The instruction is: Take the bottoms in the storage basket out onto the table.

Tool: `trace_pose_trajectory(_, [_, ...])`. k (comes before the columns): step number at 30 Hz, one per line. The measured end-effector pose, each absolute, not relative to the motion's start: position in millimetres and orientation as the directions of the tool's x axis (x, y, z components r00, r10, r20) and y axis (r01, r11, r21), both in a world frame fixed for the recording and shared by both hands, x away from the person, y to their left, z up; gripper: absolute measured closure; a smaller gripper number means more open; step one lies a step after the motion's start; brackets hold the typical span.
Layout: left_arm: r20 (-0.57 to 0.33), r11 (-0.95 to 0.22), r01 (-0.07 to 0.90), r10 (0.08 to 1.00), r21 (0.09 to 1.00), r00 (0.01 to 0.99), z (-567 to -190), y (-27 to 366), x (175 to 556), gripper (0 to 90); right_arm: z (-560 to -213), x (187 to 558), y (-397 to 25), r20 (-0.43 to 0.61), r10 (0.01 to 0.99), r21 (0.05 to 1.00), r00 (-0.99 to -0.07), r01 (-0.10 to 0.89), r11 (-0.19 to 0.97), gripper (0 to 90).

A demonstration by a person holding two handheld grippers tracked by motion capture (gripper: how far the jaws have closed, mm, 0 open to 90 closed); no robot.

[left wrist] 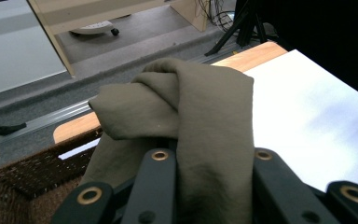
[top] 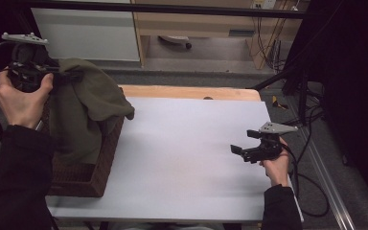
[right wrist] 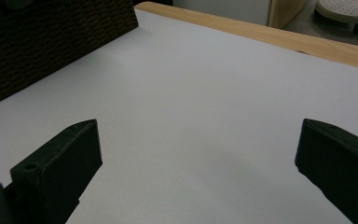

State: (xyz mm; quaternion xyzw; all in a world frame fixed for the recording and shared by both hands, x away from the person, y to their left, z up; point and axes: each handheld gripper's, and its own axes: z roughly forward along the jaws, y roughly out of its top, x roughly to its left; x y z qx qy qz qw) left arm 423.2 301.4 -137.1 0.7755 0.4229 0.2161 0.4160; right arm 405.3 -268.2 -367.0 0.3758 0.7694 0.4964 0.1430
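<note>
My left gripper [left wrist: 212,186] pinches the green cloth [top: 84,103] above the basket [top: 106,153] at far left; my right gripper [right wrist: 198,163] hovers spread over the table [top: 187,143].

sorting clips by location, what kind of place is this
Probably a lab or workshop set up for recording: a white table, black curtain, loose cables on the floor, and the left gripper holding a cloth over a basket.

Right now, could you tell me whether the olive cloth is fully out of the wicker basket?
Not fully. The left gripper holds the olive cloth bunched and raised, but its lower part hangs inside the wicker basket.
</note>
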Motion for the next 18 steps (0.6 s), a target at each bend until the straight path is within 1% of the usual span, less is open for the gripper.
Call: trace_pose_trajectory(18, [-0.014,-0.326,0.464,0.806,0.824,0.592,-136,274,429,79.3,-366,405,-269,0.154,0.72,0.872,-0.677,0.435,0.223,1.2])
